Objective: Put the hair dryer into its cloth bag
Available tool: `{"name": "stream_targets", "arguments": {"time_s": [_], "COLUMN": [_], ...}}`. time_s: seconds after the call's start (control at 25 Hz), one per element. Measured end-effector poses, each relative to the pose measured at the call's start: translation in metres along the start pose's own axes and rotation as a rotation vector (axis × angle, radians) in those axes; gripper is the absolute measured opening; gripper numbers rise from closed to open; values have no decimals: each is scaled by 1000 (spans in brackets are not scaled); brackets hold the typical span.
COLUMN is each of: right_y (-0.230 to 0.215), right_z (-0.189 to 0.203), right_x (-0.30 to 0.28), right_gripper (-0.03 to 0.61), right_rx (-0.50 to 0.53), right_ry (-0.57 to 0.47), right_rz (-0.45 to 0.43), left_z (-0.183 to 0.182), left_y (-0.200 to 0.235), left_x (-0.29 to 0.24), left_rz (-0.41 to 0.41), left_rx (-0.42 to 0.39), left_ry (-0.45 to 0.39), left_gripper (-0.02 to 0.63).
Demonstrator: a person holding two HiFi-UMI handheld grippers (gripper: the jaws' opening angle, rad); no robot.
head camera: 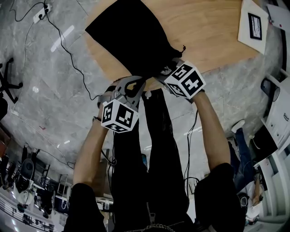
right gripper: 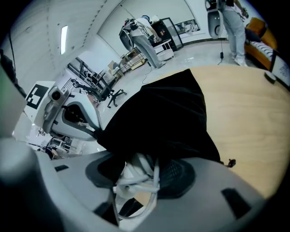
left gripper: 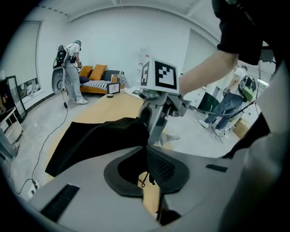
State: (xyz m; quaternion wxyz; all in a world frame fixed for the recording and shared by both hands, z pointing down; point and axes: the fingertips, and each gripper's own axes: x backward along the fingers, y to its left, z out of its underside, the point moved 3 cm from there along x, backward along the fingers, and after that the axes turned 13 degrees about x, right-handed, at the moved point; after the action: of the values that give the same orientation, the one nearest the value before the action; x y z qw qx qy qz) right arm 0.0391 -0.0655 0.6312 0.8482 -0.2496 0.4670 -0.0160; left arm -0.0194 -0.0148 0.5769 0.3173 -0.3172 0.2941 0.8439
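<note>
Grippers in both my hands meet at the near edge of a round wooden table [head camera: 213, 31], seen steeply from above; a black cloth bag [head camera: 131, 34] lies on the wood with its mouth toward me at that edge.

My left gripper [head camera: 137, 82] comes in from the lower left, its marker cube nearest the camera; in the left gripper view its jaws are almost together, pinching a fold of the bag's black fabric at the mouth, with a thin dark thread hanging below the pads.

My right gripper [head camera: 164, 72] sits just beside it on the right, touching the bag's mouth; in the right gripper view its jaws stand partly apart and are clamped on the white hair dryer [right gripper: 136, 168]; the dryer's upper part disappears under the black fabric, so it is at the opening and partly inside; loops of its white cord [right gripper: 156, 181] hang between the pads.

The bag's drawstring [right gripper: 231, 162] trails out onto the bare wood to the right of the mouth.

A white framed card [head camera: 253, 25] rests on the table's far right, well apart from the bag; a white power strip [head camera: 41, 12] lies on the grey marble floor; in the left gripper view a person [left gripper: 70, 68] stands near an orange sofa [left gripper: 97, 81] in the background.
</note>
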Motion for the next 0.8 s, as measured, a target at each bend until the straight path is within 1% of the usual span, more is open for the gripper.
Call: {"name": "stream_targets", "arguments": {"time_s": [0.08,0.16,0.32,0.4,0.52,0.6,0.64,0.68,0.72,0.76,0.8], "right_y": [-4,-8,-14,-15,-15,-15,-15,-17,-20,-24,-27], "right_z": [-4,-9,-16,-17,-14,-10,-9,-9,-10,-11,-11], "right_x": [-2,-4,-6,-10,-17,-21,-22,-22,-20,-18,-17], "right_gripper": [215,215,218,219,219,222,221,206,158,143,153], "right_rx": [-9,-29,-61,-53,-7,34,43,36,15,-12,-36], "right_ry": [-16,-53,-111,-104,-44,-1,2,-12,-38,-62,-75], "right_rz": [29,52,81,81,79,104,128,155,183,206,217], "left_z": [0,0,2,5,12,16,18,19,20,20,20], "left_y": [-3,-6,-6,-2,5,10,11,12,13,13,13], "left_x": [3,4,2,1,1,2,2,2,1,1,0], "left_rz": [18,29,26,13,-5,-15,-19,-21,-23,-23,-24], "left_rx": [22,43,57,58,70,81,86,91,93,95,96], "left_ry": [-16,-23,-19,-9,10,17,20,23,25,26,27], "left_gripper": [31,31,31,31,31,31,31,31,31,31,31]}}
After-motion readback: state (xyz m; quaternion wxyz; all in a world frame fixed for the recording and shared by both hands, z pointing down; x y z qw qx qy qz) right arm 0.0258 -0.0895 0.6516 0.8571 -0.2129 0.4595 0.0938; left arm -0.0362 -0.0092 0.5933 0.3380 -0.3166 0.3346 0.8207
